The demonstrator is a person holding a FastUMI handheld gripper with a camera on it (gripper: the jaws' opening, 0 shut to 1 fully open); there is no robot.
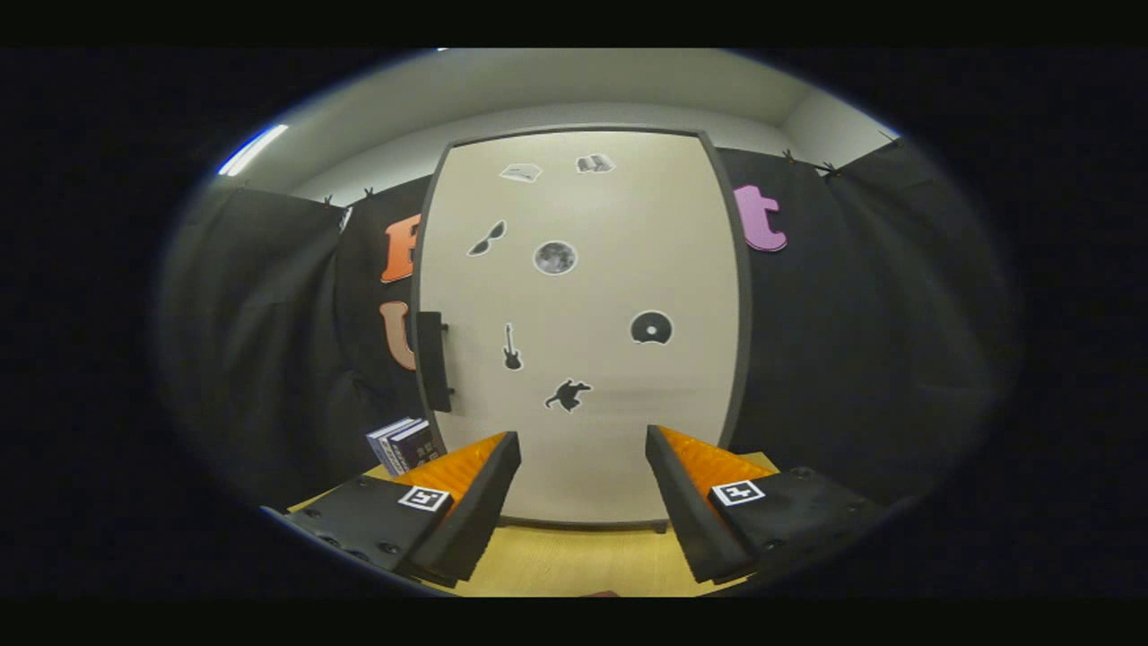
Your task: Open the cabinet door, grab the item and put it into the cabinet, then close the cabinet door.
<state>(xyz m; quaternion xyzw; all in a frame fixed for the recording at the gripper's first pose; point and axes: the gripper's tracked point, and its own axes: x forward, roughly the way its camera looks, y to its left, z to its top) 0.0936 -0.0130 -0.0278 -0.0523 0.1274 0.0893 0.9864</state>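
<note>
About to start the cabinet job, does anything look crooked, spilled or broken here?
Nothing stands out. The cabinet door is shut and sits straight, its handle intact. The boxed item stands upright left of the cabinet. The tool is open, holding nothing.

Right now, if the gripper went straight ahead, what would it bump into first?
Probably the closed cabinet door, low down below its stickers. The open gripper holds nothing, and only bare wooden tabletop lies between; the gap's depth is unclear.

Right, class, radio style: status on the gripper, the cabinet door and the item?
Gripper open, holding nothing. Cabinet door shut, handle untouched, beyond the left finger. Blue box beside the cabinet. Nothing in the way.
</note>
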